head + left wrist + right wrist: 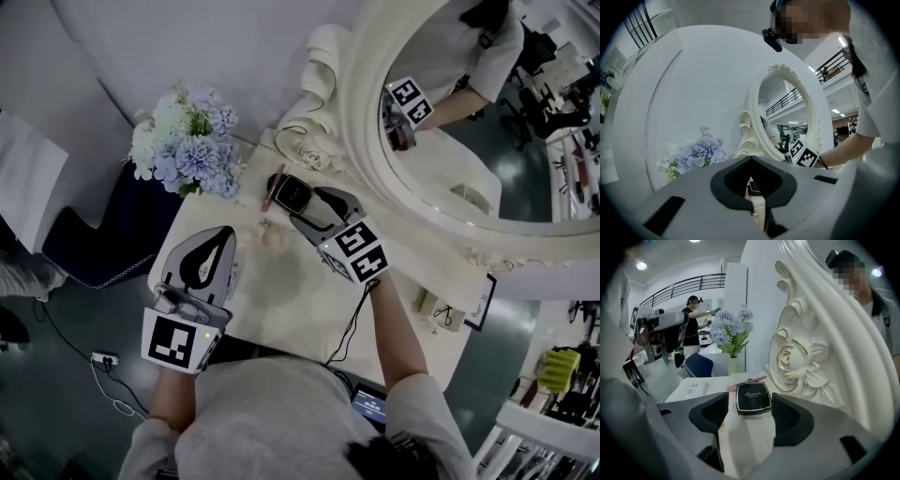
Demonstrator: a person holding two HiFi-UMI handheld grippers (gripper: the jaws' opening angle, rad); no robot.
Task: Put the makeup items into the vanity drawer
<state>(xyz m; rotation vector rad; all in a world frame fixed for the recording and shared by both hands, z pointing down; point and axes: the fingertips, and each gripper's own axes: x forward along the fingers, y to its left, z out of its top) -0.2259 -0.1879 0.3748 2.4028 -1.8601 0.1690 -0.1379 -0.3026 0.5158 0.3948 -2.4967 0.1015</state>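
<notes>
A black compact [291,190] with a gold rim lies on the cream vanity top [309,300] near the mirror's base. My right gripper [305,206] is open around it. In the right gripper view the compact [752,398] sits between the fingertips [708,414] with a gap on each side. A pink stick [747,382] lies just behind it, seen also as a thin pink stick [269,192] in the head view. My left gripper [223,236] hovers over the top's left part with jaws together [750,162] and nothing seen in them.
A bunch of blue and white flowers [183,141] stands at the far left corner. The ornate oval mirror [469,112] rises on the right. A small picture frame [483,302] sits near the right edge. A dark blue chair [103,234] is left of the table.
</notes>
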